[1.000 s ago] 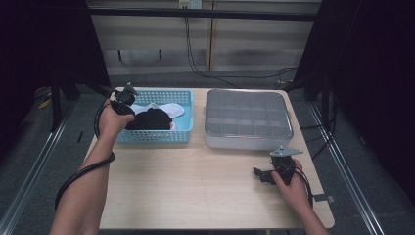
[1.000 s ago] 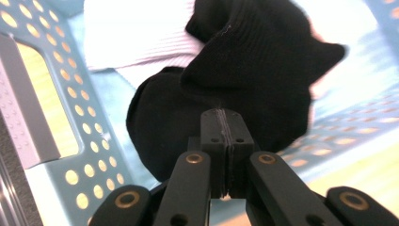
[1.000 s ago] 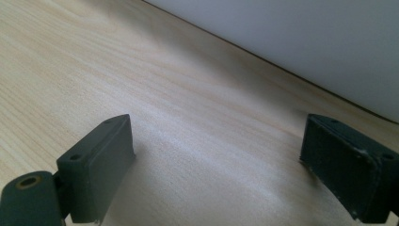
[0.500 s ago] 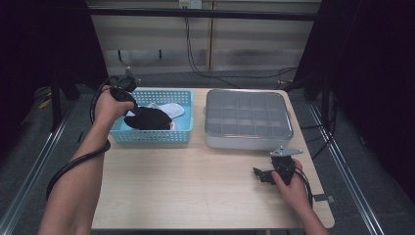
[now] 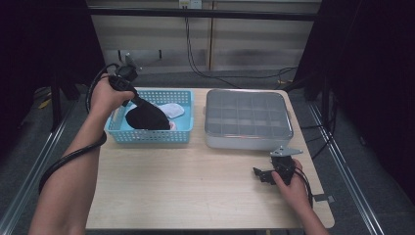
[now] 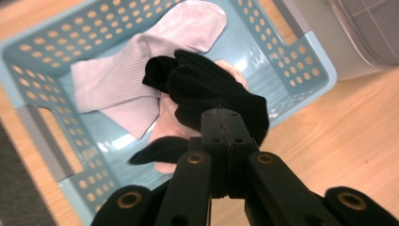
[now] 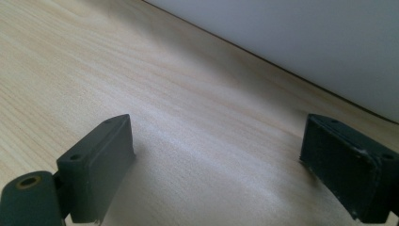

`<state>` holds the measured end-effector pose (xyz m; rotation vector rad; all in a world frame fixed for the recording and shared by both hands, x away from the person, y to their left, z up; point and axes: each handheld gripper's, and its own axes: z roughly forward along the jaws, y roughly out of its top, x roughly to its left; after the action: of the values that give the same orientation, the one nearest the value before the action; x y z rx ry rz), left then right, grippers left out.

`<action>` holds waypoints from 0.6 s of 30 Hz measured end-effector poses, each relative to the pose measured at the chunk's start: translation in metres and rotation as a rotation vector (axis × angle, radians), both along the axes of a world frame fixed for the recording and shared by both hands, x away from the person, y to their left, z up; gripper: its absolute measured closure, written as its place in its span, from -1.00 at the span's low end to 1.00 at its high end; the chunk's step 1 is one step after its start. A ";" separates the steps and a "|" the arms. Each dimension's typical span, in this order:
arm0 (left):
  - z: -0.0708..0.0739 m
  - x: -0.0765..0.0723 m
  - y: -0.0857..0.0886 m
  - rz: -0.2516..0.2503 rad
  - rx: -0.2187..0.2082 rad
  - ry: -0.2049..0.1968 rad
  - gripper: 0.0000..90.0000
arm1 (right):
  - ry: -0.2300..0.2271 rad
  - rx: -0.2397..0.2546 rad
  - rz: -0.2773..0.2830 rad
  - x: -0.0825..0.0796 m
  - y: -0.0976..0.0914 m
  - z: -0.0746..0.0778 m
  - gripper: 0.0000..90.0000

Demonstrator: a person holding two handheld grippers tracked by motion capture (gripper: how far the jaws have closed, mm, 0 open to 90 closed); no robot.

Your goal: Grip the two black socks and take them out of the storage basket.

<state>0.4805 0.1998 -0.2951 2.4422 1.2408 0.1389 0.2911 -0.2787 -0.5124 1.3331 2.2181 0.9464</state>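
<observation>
Over the blue basket (image 5: pixel 151 134) at the table's (image 5: pixel 195 191) back left, a black sock (image 6: pixel 211 96) is pinched in the left gripper (image 6: pixel 221 117) (clear of its pale neighbours); the right gripper (image 7: pixel 216 155) is rested wide open near the front right edge.

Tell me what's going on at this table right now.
A person is working with a hand-held gripper in each hand. The left gripper is shut on a black sock and holds it raised above the blue basket, where a pale lilac sock and something pink lie. The right gripper sits open and empty low over the wooden table, in front of a grey compartment box with a clear lid.
</observation>
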 end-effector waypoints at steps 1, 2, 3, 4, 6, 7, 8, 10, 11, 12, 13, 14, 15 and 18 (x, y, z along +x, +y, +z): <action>0.005 -0.003 -0.001 -0.009 -0.014 -0.007 0.99 | 0.003 0.001 -0.004 0.000 0.000 0.000 -0.80; 0.011 -0.006 -0.002 -0.023 -0.019 -0.014 0.99 | 0.006 0.002 -0.008 -0.001 0.000 0.000 -0.80; 0.016 -0.010 -0.003 -0.032 -0.023 -0.021 0.99 | 0.006 0.002 -0.008 -0.001 0.000 0.000 -0.80; 0.023 -0.015 -0.004 -0.047 -0.025 -0.023 0.99 | 0.004 0.002 -0.006 -0.001 0.000 0.000 -0.80; 0.037 -0.029 -0.006 -0.099 -0.046 -0.039 1.00 | 0.006 0.002 -0.009 -0.001 0.001 0.000 -0.80; 0.037 -0.029 -0.006 -0.099 -0.046 -0.039 1.00 | 0.006 0.002 -0.009 -0.001 0.001 0.000 -0.80; 0.041 -0.034 -0.008 -0.113 -0.046 -0.043 1.00 | 0.005 0.001 -0.010 -0.001 0.001 0.000 -0.80; 0.045 -0.047 -0.012 -0.138 -0.030 -0.054 0.99 | 0.005 0.000 -0.014 -0.001 0.001 0.000 -0.80; 0.046 -0.052 -0.013 -0.144 -0.017 -0.060 0.99 | 0.005 0.000 -0.014 -0.001 0.001 0.000 -0.80; 0.044 -0.058 -0.013 -0.147 -0.011 -0.062 0.99 | 0.005 0.000 -0.013 -0.001 0.001 0.000 -0.80; 0.036 -0.068 -0.012 -0.158 -0.030 -0.053 0.99 | 0.006 0.001 -0.015 -0.001 0.001 0.000 -0.80; 0.036 -0.068 -0.012 -0.158 -0.030 -0.053 0.99 | 0.006 0.001 -0.015 -0.001 0.001 0.000 -0.80; 0.031 -0.073 -0.012 -0.165 -0.029 -0.046 0.99 | 0.006 0.001 -0.015 -0.001 0.001 0.000 -0.80; 0.015 -0.088 -0.011 -0.189 -0.039 -0.039 0.99 | 0.009 0.000 -0.015 -0.001 0.001 0.000 -0.80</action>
<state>0.3926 0.1885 -0.2799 2.4945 0.9812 0.1080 0.2897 -0.2778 -0.5121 1.3546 2.2118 0.9370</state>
